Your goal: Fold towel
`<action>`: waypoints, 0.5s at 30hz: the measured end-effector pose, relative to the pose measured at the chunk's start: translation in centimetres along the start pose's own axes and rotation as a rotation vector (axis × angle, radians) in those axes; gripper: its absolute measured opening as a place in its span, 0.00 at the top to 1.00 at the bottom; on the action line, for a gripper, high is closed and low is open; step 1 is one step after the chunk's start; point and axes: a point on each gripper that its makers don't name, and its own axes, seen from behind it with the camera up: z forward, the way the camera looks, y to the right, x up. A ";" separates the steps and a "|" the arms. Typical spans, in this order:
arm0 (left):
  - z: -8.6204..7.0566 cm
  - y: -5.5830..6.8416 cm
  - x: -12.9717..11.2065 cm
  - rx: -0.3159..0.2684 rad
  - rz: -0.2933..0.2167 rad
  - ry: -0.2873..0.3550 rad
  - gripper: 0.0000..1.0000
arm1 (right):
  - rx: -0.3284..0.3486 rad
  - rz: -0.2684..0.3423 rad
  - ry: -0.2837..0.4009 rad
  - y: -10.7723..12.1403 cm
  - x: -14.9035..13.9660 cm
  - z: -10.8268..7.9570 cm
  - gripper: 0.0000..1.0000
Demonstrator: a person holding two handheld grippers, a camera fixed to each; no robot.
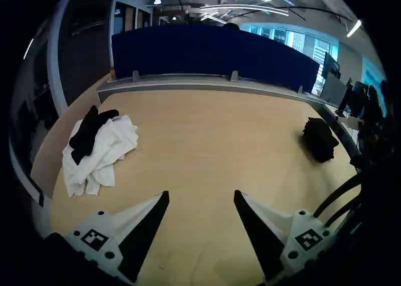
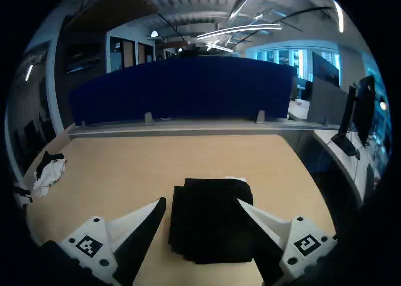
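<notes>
**Folded stack at one side, loose heap at the other, both grippers empty**

The left gripper [image 1: 200,193] hovers over bare wooden desk [image 1: 210,130], fingers spread apart with nothing between them. The right gripper [image 2: 200,201] also has its fingers wide apart. They straddle a folded black towel stack [image 2: 208,221], pressing on nothing; I cannot tell whether they touch it. In the left gripper view the same stack [image 1: 320,138] sits near the desk's right edge, probably parked there as finished work.

The towels not yet folded lie in a crumpled white heap [image 1: 108,151] with a black cloth [image 1: 87,130] draped on top, close to the left edge and well apart from the stack. That leaves the broad middle of the desk free for spreading a towel flat. A blue partition [image 1: 210,53] closes the far side, so there is most room toward the near edge and centre
</notes>
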 end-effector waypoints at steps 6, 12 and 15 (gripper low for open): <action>0.2 0.4 1.1 -0.017 0.009 0.030 0.04 | -0.007 0.032 0.075 -1.1 0.4 -3.2 0.00; 0.3 0.7 1.9 -0.029 -0.002 0.051 0.04 | -0.013 0.042 0.106 -2.0 0.2 -5.5 0.00; 0.3 0.9 2.4 -0.034 -0.004 0.066 0.04 | -0.027 0.043 0.134 -2.3 0.6 -6.6 0.00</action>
